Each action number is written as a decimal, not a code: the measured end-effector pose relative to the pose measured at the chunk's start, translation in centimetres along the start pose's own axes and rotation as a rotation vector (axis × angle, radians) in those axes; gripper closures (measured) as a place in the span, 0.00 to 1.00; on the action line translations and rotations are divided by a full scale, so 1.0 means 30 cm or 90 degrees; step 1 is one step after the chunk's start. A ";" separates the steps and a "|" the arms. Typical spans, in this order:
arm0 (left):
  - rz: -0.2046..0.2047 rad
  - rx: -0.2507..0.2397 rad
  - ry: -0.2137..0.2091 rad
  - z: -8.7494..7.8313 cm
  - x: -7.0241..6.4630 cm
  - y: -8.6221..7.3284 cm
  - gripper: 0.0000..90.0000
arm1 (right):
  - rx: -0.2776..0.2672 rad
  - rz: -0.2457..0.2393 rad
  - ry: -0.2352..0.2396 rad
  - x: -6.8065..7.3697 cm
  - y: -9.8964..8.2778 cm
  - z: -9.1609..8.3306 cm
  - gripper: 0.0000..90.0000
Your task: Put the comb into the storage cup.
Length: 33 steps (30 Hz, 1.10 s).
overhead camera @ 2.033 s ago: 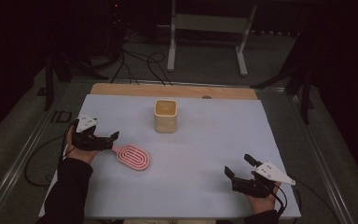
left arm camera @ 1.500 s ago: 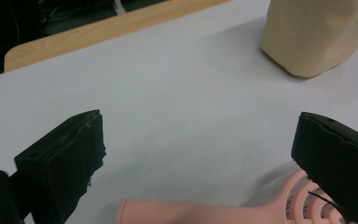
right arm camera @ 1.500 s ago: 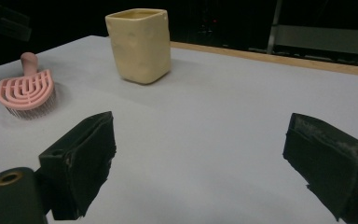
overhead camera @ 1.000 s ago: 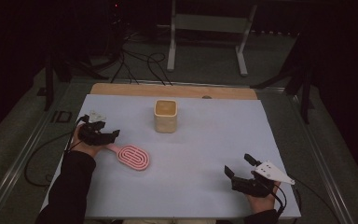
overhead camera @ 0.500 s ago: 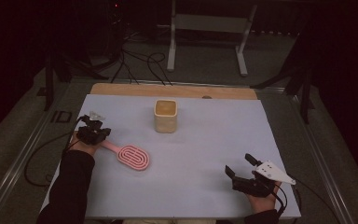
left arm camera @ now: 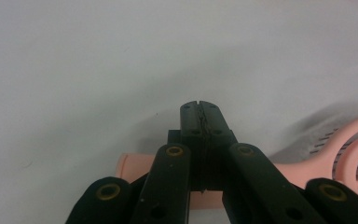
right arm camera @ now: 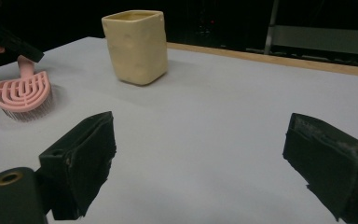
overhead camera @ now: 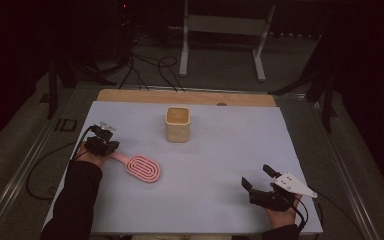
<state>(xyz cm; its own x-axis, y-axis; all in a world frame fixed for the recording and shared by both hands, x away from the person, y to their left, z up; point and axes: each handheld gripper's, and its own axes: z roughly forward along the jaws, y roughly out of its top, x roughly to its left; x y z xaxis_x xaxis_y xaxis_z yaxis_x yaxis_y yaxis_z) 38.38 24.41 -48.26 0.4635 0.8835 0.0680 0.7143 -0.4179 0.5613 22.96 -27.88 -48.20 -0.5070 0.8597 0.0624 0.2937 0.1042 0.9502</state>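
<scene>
Jaws beside one pink brush [overhead camera: 143, 168], one cup [overhead camera: 177, 123]

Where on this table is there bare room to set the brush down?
Open mat lies right of the cream square cup, and between that cup and the right gripper, whose jaws stand open. The front centre is bare too. Crowded: the left edge, where the left gripper is shut on the pink plastic hairbrush.
</scene>
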 end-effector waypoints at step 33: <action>0.014 0.048 -0.008 0.000 0.005 -0.066 1.00 | 0.006 0.003 -0.009 -0.005 -0.002 0.001 0.10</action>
<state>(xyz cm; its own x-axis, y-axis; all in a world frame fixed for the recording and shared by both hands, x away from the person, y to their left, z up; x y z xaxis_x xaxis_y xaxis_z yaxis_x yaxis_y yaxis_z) 37.05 25.36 -49.36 0.4857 0.8714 0.0685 0.7409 -0.4521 0.4967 23.05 -28.00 -48.29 -0.4943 0.8670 0.0624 0.3033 0.1047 0.9471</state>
